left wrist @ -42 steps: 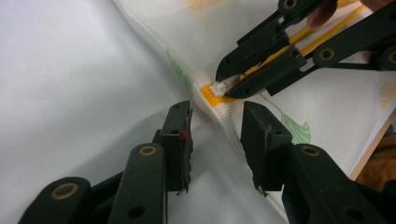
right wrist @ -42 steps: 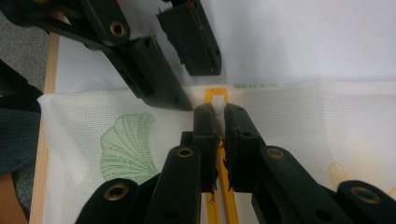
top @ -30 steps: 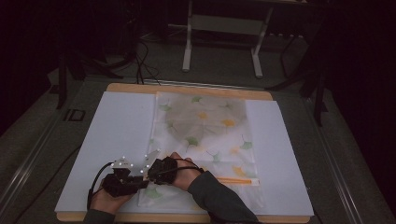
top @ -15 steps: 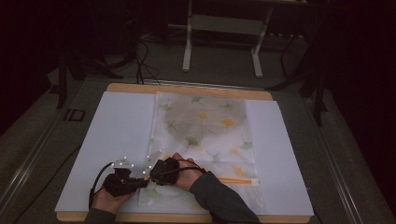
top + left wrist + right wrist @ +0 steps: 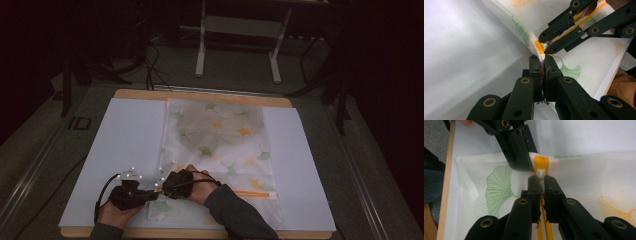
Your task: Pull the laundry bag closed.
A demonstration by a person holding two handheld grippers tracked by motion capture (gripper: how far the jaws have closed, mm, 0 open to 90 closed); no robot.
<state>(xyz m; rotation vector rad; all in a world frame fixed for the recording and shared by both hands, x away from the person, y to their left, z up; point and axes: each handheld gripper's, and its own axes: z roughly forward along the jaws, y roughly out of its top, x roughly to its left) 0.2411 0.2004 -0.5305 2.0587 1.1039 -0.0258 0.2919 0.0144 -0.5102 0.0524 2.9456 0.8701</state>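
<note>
A thin white mesh bag with green and yellow leaf prints lies flat on a white sheet that covers a wooden table. The bag sits in the middle of the sheet and reaches from the far edge almost to the near edge. A yellow zipper runs across the bag near its close end. Both hands work at the near left corner of the bag. The left gripper is closed on the edge of the bag cloth, right beside the end of the zipper. The right gripper is closed on the small white zipper pull, which sits at the yellow end of the zipper. The two grippers are very close, with their tips almost touching. In the high view the left gripper and the right gripper meet near the bottom left of the bag, and a dark sleeve comes in from the bottom. Behind the table stands a grey metal frame on a dark floor, with black cables lying near it. No words or labels can be read anywhere; a small dark tag lies left of the table, but it is too small to read.
</note>
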